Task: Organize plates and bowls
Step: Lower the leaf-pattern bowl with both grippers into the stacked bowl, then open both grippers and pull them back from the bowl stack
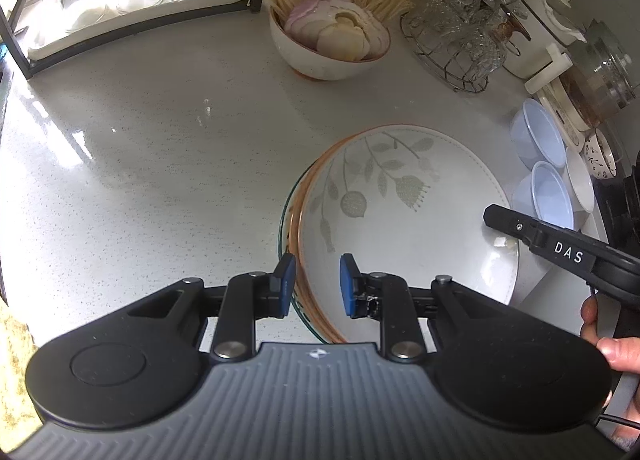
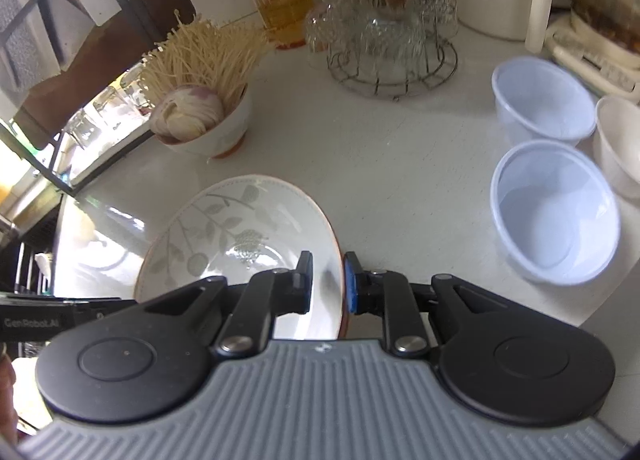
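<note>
White counter [image 1: 140,164] bears leaf-patterned, seemingly stacked plates [image 1: 408,220].

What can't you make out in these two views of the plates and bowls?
- How many plates sit under the leaf-patterned plate: left view, only stacked rims show.
- Patterned bowl: left view, cut by the edge.
- Plate's near rim: right view, hidden by the right tool.

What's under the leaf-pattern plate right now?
Under the leaf-pattern plate sit an orange-rimmed plate and a clear glass dish; only their left edges show. Anything further beneath is covered.
</note>
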Motion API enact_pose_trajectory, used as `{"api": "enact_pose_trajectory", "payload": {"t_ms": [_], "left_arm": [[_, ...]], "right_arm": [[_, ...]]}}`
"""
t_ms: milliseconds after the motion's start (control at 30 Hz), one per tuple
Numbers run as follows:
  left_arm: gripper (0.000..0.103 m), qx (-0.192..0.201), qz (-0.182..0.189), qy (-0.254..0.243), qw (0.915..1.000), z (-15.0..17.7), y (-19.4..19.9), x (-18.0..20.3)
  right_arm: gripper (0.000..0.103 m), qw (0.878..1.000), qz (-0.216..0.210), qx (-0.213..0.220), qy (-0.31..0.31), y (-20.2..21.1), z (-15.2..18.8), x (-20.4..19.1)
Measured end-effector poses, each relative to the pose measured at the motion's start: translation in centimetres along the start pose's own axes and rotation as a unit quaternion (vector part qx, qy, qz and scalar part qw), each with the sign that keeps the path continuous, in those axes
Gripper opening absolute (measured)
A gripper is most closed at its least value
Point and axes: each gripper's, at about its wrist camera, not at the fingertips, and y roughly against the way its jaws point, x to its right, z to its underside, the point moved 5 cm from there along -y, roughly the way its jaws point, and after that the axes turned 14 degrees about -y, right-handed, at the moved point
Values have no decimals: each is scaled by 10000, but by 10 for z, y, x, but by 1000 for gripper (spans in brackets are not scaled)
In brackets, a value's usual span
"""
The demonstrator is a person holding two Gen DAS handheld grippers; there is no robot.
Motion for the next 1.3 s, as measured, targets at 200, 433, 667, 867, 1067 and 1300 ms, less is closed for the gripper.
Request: {"api": "enact_pose_trajectory", "payload": {"t_ms": [200, 433, 667, 867, 1067, 1300], "left_arm": [[26, 184, -22, 41, 9998, -3, 8, -2], [26, 621, -115, -192, 9978, -16, 36, 10], [26, 1150, 71, -336, 9928, -23, 74, 29], [26, 1456, 13, -555, 9878, -14, 104, 46], [26, 1546, 55, -616, 9860, 6, 119, 56], [27, 1620, 133, -587, 9850, 28, 129, 60]], "right_arm": [[20, 9999, 26, 119, 95, 5, -4, -2], [20, 9988, -205, 404, 192, 28, -10, -14], [20, 9957, -424, 792, 228, 71, -13, -24], [20, 9923, -487, 1103, 272, 109, -3, -30], [20, 9911, -443, 1226, 267, 132, 13, -27], [20, 9907, -307, 1287, 306, 150, 35, -25]]}}
